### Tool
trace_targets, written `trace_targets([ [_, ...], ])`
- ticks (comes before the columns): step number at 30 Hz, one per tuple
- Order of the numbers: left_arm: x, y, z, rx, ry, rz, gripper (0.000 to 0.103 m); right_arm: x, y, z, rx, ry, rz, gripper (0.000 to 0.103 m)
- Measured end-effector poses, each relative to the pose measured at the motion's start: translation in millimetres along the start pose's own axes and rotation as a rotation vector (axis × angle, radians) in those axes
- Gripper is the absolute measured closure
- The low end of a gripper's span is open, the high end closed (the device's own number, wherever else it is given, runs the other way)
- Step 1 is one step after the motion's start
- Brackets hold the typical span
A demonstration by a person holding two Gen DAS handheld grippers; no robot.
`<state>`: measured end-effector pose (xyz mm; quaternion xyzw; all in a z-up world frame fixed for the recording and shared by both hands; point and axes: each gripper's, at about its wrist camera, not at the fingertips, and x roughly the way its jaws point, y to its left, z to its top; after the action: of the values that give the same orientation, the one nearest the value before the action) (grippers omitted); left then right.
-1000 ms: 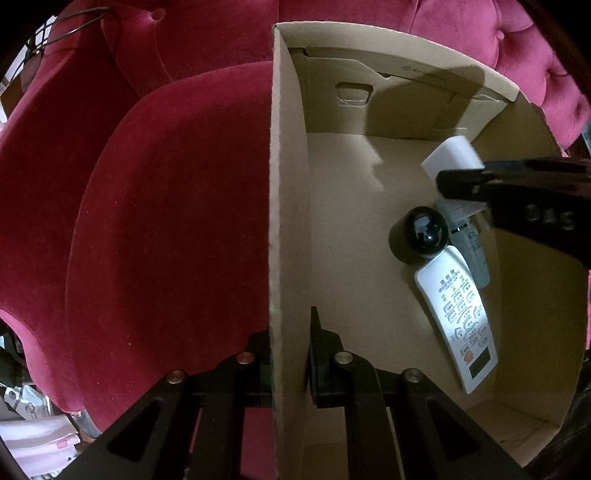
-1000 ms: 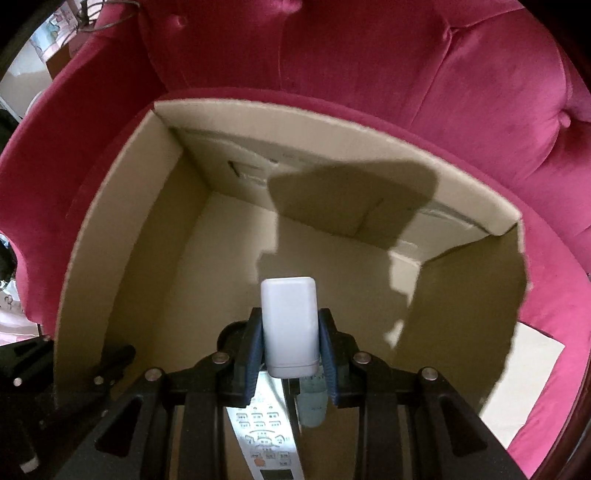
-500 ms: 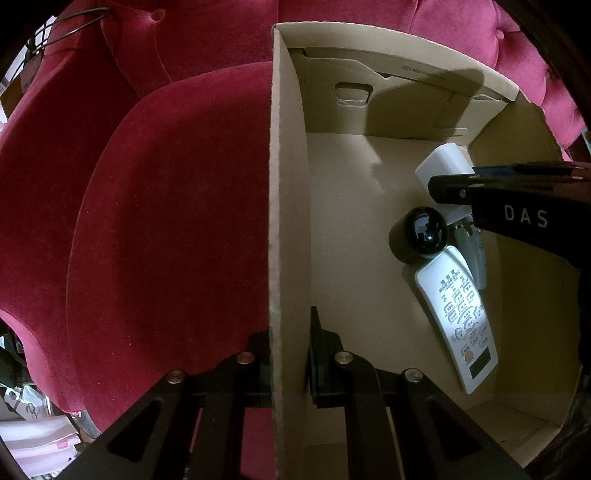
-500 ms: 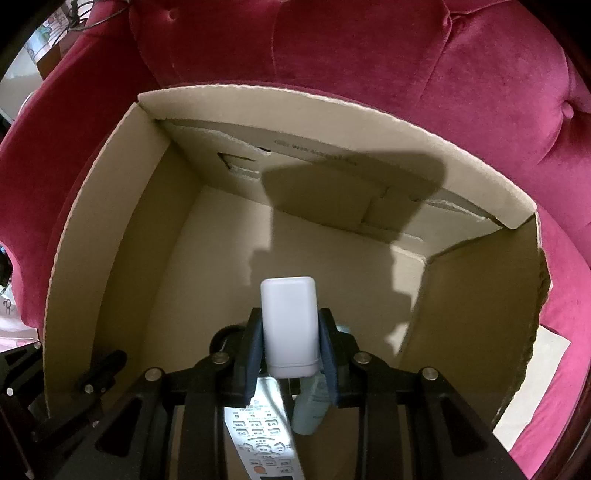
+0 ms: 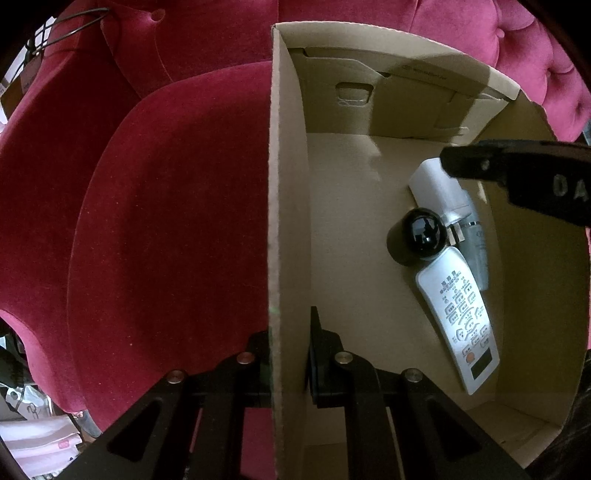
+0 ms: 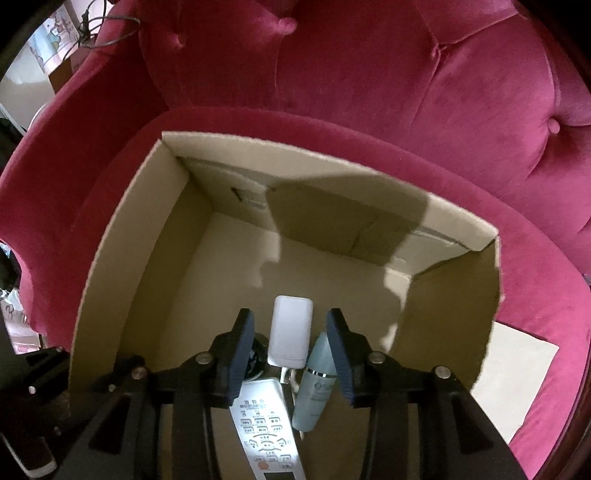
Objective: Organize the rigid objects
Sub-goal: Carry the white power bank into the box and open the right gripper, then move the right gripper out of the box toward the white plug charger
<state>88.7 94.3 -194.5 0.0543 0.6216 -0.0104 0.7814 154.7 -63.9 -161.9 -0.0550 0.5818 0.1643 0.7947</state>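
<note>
A cardboard box (image 5: 288, 184) stands on a red armchair seat. My left gripper (image 5: 288, 354) is shut on its left wall, one finger on each side. Inside lie a white remote (image 5: 461, 321), a black round-topped object (image 5: 415, 236), a pale bottle (image 5: 476, 243) and a white plug adapter (image 5: 439, 192). My right gripper (image 6: 291, 343) hangs over the box (image 6: 122, 258) with its jaws opening. The adapter (image 6: 290, 332) lies between the blue pads, touching neither. Below it I see the remote (image 6: 264, 424) and the bottle (image 6: 316, 384). The gripper hides most of the black object.
The red velvet armchair (image 6: 369, 92) wraps around the box on all sides. A pale flat sheet (image 6: 517, 373) lies on the seat right of the box. A wire hanger (image 5: 70, 22) sits behind the chair's left arm. Most of the box floor (image 5: 351, 221) is bare.
The right gripper's jaws have spread and let go of the white adapter, which now lies in the box by the bottle and remote. The left gripper still holds the wall.
</note>
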Motion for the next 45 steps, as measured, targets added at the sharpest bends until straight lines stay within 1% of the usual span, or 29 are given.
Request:
trace_targets([
  [4, -0.1, -1.8, 1.0, -0.001, 0.002, 0.006, 0.091, -12.0, -1.8, -1.4, 0.002, -0.026, -0.005, 0.057],
  [8, 0.8, 0.0, 1.9, -0.012, 0.007, -0.005, 0.091, -21.2, -8.4, -5.2, 0.009, -0.041, -0.016, 0.057],
  [12, 0.7, -0.4, 3.2, -0.004, 0.007, 0.006, 0.091, -36.0, -10.9, -12.7, 0.018, -0.058, -0.023, 0.056],
  [15, 1.6, -0.5, 3.0, -0.007, 0.008, 0.004, 0.091, -46.2, -15.8, -11.4, 0.03, -0.071, -0.034, 0.053],
  [19, 2.3, 0.3, 4.1, -0.01, 0.011, 0.001, 0.091, -62.1, -26.8, -13.0, 0.051, -0.083, -0.057, 0.046],
  [23, 3.2, 2.2, 3.6, -0.011, 0.011, -0.001, 0.091, -74.8, -43.4, -19.8, 0.082, -0.101, -0.056, 0.032],
  [30, 5.0, 3.2, 2.3, -0.011, 0.012, 0.002, 0.091, -94.6, -65.0, -32.7, 0.111, -0.123, -0.079, 0.016],
  [32, 5.1, 3.5, 2.5, -0.012, 0.013, 0.001, 0.091, -99.3, -72.4, -37.0, 0.12, -0.129, -0.09, 0.009],
  [34, 4.1, 2.8, 2.8, -0.012, 0.013, 0.002, 0.091, -103.5, -79.7, -40.9, 0.129, -0.135, -0.1, 0.007],
  [37, 4.1, 2.9, 2.8, -0.012, 0.012, 0.001, 0.091, -107.9, -89.6, -47.9, 0.144, -0.139, -0.115, 0.001],
  [45, 3.9, 3.1, 3.0, -0.012, 0.012, -0.001, 0.091, -108.6, -116.5, -71.7, 0.196, -0.128, -0.15, 0.0],
])
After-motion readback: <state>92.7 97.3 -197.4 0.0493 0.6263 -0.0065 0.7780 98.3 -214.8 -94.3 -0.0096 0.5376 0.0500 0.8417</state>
